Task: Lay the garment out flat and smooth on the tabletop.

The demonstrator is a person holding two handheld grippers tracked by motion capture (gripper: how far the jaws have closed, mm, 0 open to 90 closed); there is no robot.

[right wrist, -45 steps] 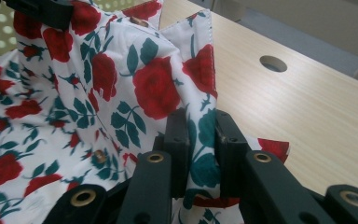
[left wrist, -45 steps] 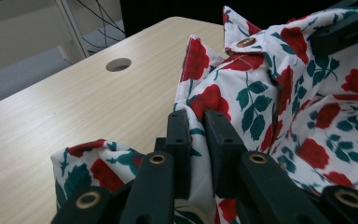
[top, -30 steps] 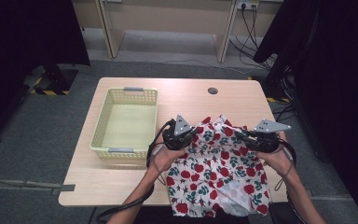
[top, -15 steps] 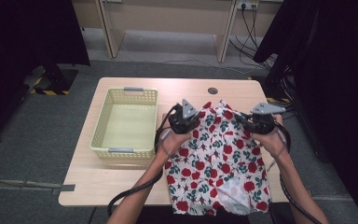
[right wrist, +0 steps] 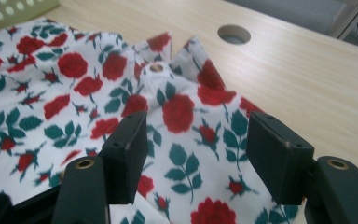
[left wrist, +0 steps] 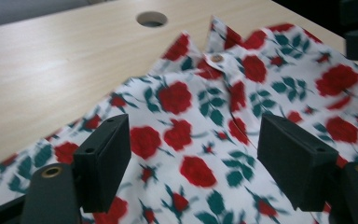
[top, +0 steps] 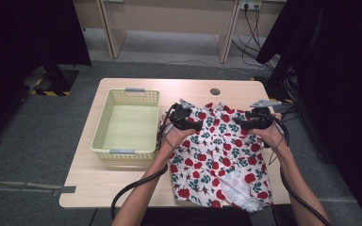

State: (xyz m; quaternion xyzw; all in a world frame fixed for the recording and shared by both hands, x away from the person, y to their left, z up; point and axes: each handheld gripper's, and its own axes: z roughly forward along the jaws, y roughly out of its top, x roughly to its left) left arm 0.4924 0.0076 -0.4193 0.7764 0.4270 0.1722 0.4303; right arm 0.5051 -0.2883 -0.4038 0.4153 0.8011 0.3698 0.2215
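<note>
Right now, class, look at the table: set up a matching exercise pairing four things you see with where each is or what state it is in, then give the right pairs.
Things:
1. basket
2. shirt
3. left gripper
4. cable hole

Places or states:
A. spread flat, near edge hanging off the table
B. round, in the wood beyond the collar
C. yellow, empty, left of the shirt
D. jaws open above the cloth, having just been opening

Pairs: 1-C, 2-A, 3-D, 4-B
</note>
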